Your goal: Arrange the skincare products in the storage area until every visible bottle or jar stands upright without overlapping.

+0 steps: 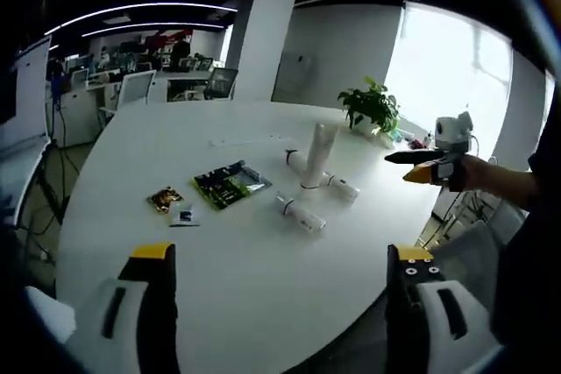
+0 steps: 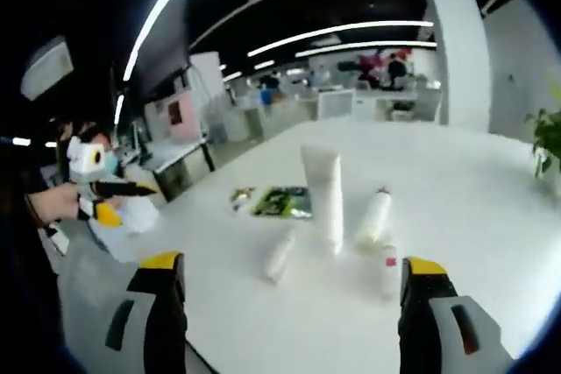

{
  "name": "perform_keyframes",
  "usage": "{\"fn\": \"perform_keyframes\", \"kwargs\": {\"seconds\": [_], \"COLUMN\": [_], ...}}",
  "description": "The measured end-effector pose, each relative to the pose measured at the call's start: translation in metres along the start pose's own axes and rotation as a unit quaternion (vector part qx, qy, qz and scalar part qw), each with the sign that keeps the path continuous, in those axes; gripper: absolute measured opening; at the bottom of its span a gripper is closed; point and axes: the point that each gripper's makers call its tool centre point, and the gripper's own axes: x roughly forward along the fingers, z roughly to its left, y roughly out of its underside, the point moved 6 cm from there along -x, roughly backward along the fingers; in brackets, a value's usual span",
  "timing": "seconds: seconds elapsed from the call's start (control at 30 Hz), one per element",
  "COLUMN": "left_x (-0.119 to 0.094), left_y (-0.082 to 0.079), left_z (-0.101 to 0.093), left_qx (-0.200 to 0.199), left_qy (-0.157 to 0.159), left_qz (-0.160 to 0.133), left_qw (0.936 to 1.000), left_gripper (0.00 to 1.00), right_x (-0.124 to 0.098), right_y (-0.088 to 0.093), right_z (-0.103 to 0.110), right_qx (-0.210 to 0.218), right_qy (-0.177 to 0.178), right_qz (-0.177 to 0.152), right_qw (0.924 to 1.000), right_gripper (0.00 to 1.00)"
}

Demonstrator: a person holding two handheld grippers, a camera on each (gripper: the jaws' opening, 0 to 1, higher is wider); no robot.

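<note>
The left gripper (image 1: 279, 282) is seen spread wide with nothing between its jaws, held back at the near edge of the white table (image 1: 175, 142), and the right gripper (image 2: 291, 291) is likewise parted and empty, aimed straight at the cluster of products. Just ahead of it, the tall white tube (image 2: 323, 194) is found standing upright, while three small white bottles lie toppled around it: one (image 2: 280, 255) in front to the left, one (image 2: 375, 215) close beside the tube on the right, and one (image 2: 389, 271) nearest the right jaw. In the left gripper view the same group is seen mid-table, the tube (image 1: 319, 157) upright among the fallen bottles, with a green packet (image 1: 230, 184) and a small dark sachet (image 1: 165, 198) lying flat a little apart. The main risk is judged to be the upright tube being knocked over if a jaw is swung in carelessly for the bottle beside it; a round bottle could also be rolled away if nudged rather than pinched squarely. Both grippers are held level and low, pointing inward across the table from opposite sides, the right one hand-held (image 1: 478, 172) above the far edge.
</note>
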Motion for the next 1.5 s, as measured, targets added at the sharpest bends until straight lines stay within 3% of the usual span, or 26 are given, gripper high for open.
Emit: {"fn": "perform_keyframes", "kwargs": {"seconds": [0.2, 0.4, 0.77, 1.1, 1.5], "left_x": [-0.004, -0.006, -0.014, -0.018, -0.017], "left_y": [-0.004, -0.002, 0.005, 0.004, 0.004], "left_z": [-0.002, -0.008, -0.026, -0.035, -0.03], "left_qx": [0.001, 0.0, -0.02, -0.014, -0.013], "left_qy": [0.0, 0.001, 0.013, 0.016, 0.009], "left_qz": [-0.005, -0.006, -0.006, 0.001, 0.01], "left_qw": [1.0, 1.0, 0.9997, 0.9998, 0.9998], "left_gripper": [0.94, 0.95, 0.99, 0.99, 0.98], "right_x": [-0.02, -0.034, -0.046, -0.045, -0.037], "right_y": [0.012, 0.019, 0.02, 0.016, 0.014], "right_z": [0.001, 0.006, 0.016, 0.027, 0.017], "right_qx": [0.045, 0.038, 0.041, 0.036, 0.04], "right_qy": [0.01, 0.019, -0.004, -0.037, -0.035], "right_qz": [-0.008, 0.005, 0.022, 0.015, 0.021], "right_qw": [0.9989, 0.9991, 0.9989, 0.9986, 0.9984], "right_gripper": [0.98, 0.99, 0.99, 0.99, 0.99]}}
